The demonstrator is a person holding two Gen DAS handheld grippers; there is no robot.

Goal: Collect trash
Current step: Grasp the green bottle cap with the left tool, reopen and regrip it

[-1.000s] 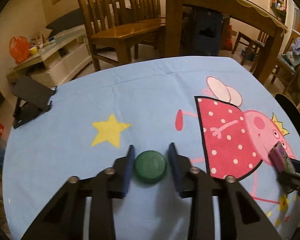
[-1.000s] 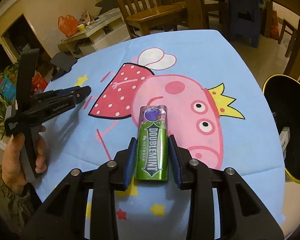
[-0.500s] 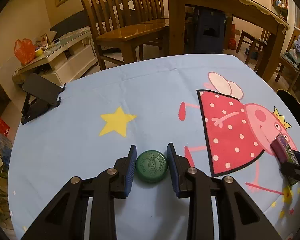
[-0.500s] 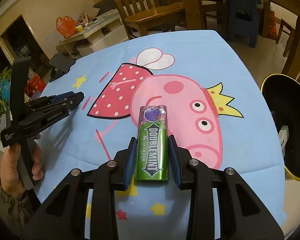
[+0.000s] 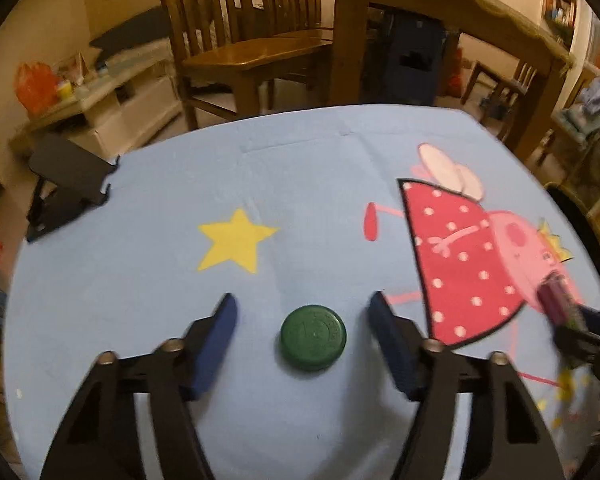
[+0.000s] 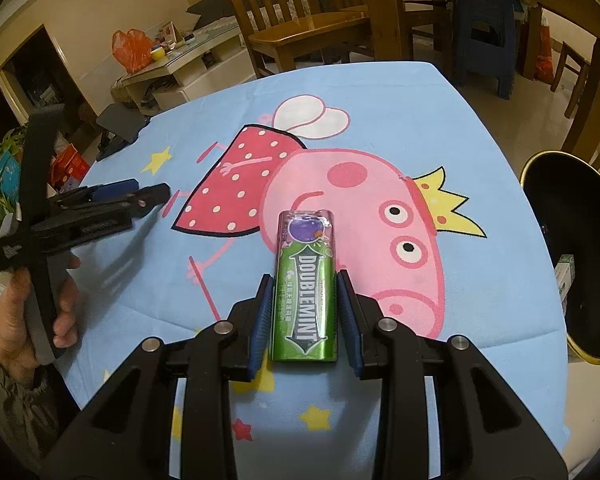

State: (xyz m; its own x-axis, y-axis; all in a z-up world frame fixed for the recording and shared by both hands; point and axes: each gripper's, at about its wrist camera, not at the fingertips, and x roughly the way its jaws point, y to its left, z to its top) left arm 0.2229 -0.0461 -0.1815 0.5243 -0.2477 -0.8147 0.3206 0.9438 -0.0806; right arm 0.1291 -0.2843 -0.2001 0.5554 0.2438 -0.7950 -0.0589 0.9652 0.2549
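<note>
A dark green round lid lies on the blue cartoon tablecloth. My left gripper is open, its fingers wide apart on either side of the lid without touching it. My right gripper is shut on a green Doublemint gum pack and holds it over the cloth. The left gripper also shows in the right wrist view, at the left. The gum pack shows blurred at the right edge of the left wrist view.
A black bin with a gold rim stands beside the table's right edge, with a small box inside. A black phone stand sits at the cloth's far left corner. Wooden chairs and a dining table stand beyond.
My left gripper, which was closed around the green lid, has opened wide; the lid stays on the cloth. My right gripper keeps its hold on the gum pack.
</note>
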